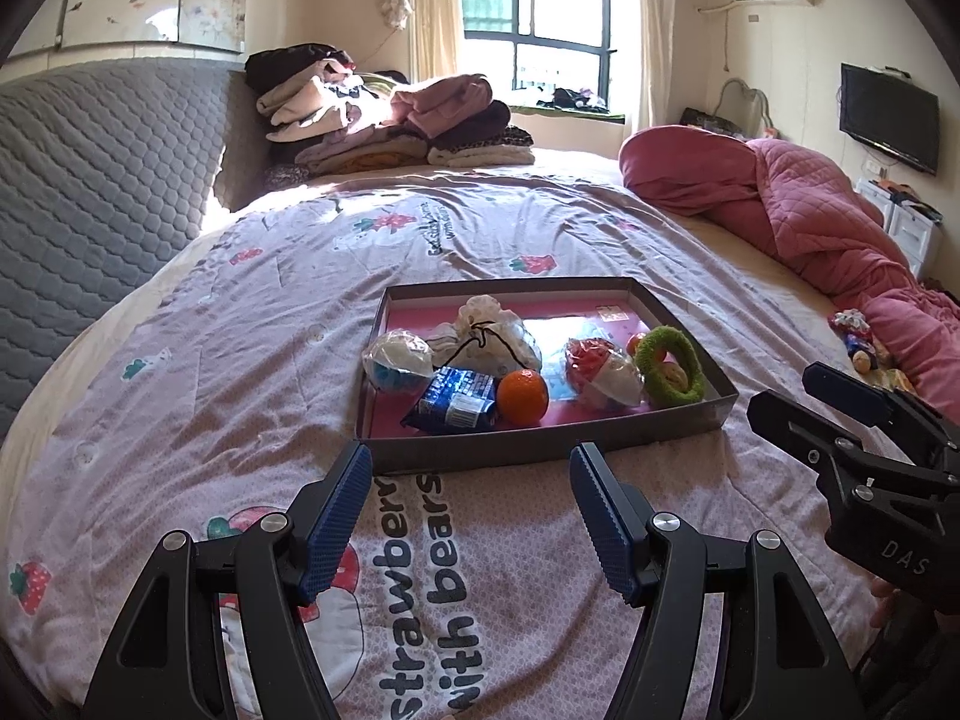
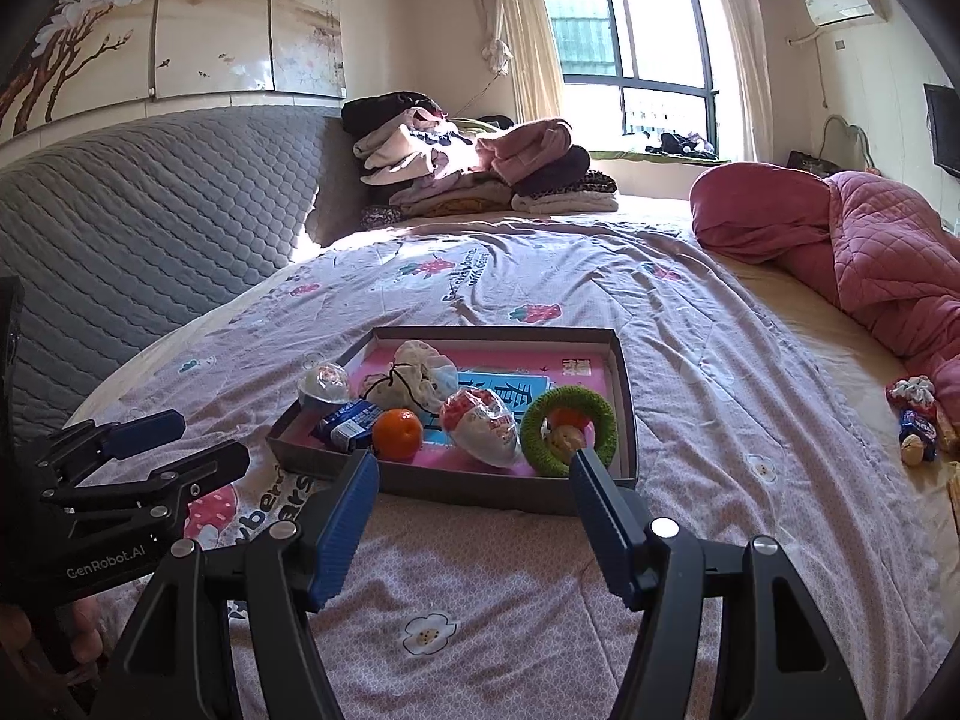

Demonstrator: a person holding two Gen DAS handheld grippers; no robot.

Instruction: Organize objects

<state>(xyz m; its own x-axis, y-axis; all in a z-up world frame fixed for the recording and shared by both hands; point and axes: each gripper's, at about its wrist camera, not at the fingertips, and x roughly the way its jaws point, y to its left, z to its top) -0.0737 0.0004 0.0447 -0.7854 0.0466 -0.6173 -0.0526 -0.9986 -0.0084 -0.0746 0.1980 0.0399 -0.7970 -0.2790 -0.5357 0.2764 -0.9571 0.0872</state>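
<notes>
On my left wrist view, the left gripper [image 1: 471,468] sits low in the frame with its blue-padded fingers [image 1: 336,516] spread apart and nothing between them, just short of the near wall of the shallow box [image 1: 540,441]. The box lies mid-frame on the strawberry-print quilt [image 1: 210,360]. Inside it I see an orange ball [image 1: 523,396] near the front, touching a dark blue snack packet [image 1: 453,399] to its left, a white drawstring pouch [image 1: 489,339] behind them, a clear-wrapped ball [image 1: 399,359] at the left edge, a red-and-white wrapped bundle [image 1: 603,372] and a green ring toy [image 1: 671,367] at the right end. The right gripper [image 1: 786,399] shows at the right edge, its fingers parted.

On my right wrist view, the right gripper [image 2: 474,474] is also spread wide and empty, its tips overlapping the box [image 2: 624,396] front wall in the frame. The green ring toy [image 2: 569,429] sits at the box's near right corner, the orange ball [image 2: 397,433] near the front left. The left gripper [image 2: 174,441] appears at lower left, fingers apart. A few small wrapped items [image 2: 915,414] lie on the bed at the far right, beside the pink comforter [image 2: 870,252].
</notes>
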